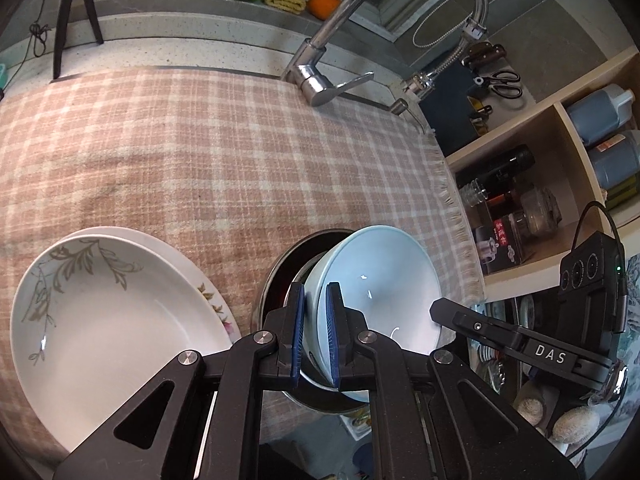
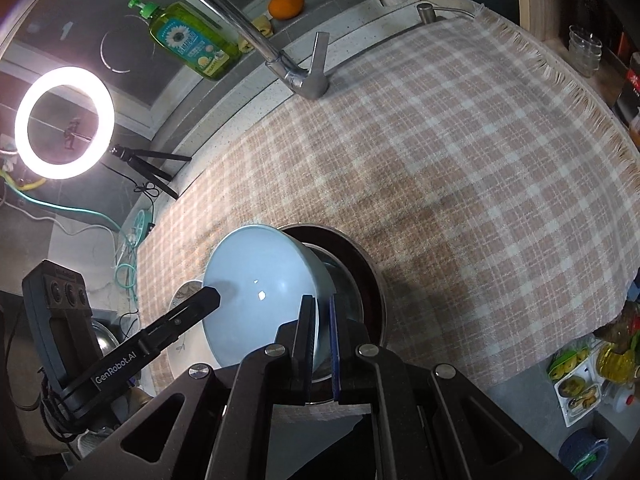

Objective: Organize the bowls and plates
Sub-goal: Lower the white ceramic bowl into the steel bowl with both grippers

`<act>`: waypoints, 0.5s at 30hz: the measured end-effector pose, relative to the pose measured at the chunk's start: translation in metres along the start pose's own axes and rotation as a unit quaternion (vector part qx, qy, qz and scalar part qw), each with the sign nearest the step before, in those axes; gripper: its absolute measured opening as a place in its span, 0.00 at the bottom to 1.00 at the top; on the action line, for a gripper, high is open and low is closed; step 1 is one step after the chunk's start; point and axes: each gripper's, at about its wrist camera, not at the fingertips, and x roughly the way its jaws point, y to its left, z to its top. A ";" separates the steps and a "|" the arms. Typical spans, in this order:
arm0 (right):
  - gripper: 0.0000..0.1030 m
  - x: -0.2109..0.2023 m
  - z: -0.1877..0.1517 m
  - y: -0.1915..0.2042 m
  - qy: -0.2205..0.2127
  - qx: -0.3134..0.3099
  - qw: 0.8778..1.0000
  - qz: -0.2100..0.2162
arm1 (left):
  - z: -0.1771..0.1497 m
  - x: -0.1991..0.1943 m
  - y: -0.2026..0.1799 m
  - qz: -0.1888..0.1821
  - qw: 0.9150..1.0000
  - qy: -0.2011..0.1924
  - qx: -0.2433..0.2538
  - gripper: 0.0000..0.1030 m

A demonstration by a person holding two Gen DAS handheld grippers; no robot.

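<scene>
Kitchen counter, checked cloth over it. Item: blue bowl, tilted, over steel bowl with dark inside, near front edge. You hold it by opposite rims: left gripper clamped on one rim, right gripper on other. Lower level, centre into steel bowl, release together. Floral plates beside left; keep clear. Cloth beyond open; faucet far.
</scene>
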 end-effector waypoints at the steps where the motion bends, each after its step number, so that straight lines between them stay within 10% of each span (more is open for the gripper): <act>1: 0.06 0.001 0.000 -0.001 0.001 0.000 1.000 -0.001 | -0.001 0.002 0.000 0.001 1.000 0.003 0.000 0.08; 15: 0.06 0.016 -0.004 -0.010 0.017 0.008 1.000 -0.005 | -0.005 0.014 0.006 0.008 1.000 0.019 -0.002 0.08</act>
